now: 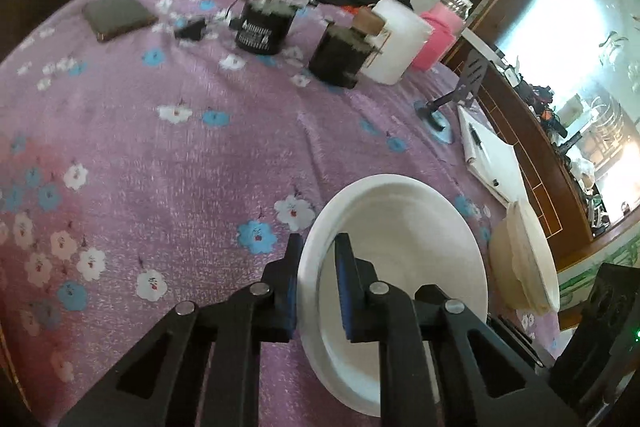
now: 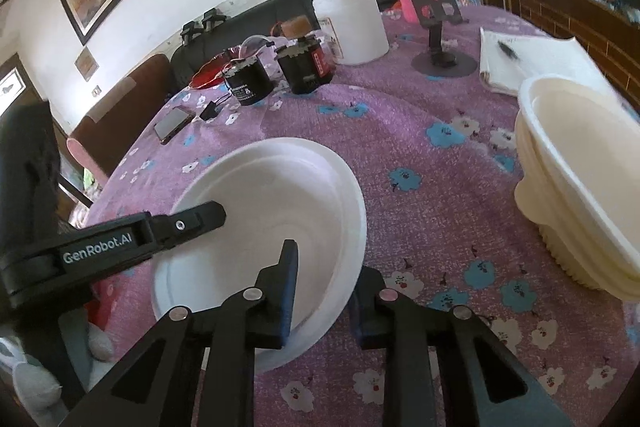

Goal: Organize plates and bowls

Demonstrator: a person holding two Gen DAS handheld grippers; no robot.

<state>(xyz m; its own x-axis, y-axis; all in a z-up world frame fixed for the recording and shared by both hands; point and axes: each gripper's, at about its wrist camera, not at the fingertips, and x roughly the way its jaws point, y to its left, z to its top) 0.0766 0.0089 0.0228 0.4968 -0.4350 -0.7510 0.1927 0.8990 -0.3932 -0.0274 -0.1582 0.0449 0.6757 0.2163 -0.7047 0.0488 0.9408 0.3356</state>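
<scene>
White plate [image 1: 404,259], empty, low centre — left gripper [image 1: 318,291] fingers clamp its rim, right gripper [image 2: 326,291] fingers straddle the opposite edge; cream bowls [image 2: 580,179] nested, empty, at right.

White plate [image 2: 280,195] lies tilted on the floral desk [image 2: 420,155]; stacked cream bowls [image 2: 580,187] stand upright to its right.
</scene>
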